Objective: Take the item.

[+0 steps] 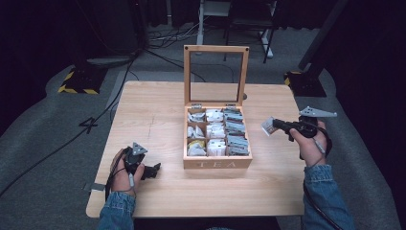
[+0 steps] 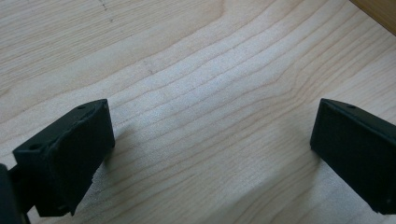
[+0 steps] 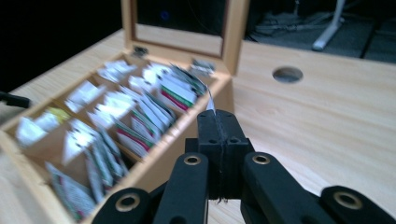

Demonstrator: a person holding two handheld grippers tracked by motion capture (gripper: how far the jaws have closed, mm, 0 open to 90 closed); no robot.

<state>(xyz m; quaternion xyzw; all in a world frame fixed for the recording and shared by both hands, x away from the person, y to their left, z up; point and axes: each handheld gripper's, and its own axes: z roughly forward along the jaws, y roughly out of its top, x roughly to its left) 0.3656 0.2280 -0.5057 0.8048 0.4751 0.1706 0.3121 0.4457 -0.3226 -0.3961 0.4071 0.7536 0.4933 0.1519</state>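
Table [image 1: 158,105] first, since it carries everything: pale wood under both claws, with the wooden tea box [image 1: 218,163] standing on it between them, its glass lid upright at the far side. From my right claw [image 1: 274,125], the box sits just off to its left and a little below; from my left claw [image 1: 154,170], it stands off to the right, apart from the tips.

Inside the box, paper tea sachets stand packed in rows, the column nearest my right claw filled with grey-green packets.

My right claw is pinched fully together on one tea bag packet [image 1: 267,126], a flat sachet that sticks out beyond the tips, in the air beside the box. In the right gripper view I see just a thin white edge [image 3: 211,101] of it rising past the closed jaws.

My left claw [image 2: 212,140] is spread wide with nothing in it, bare wood between the tips, resting low on the table.

I judge the packet very light, thin and floppy, easy to crease or tear, and likely slick. Pinching it flat across one edge suits it best.
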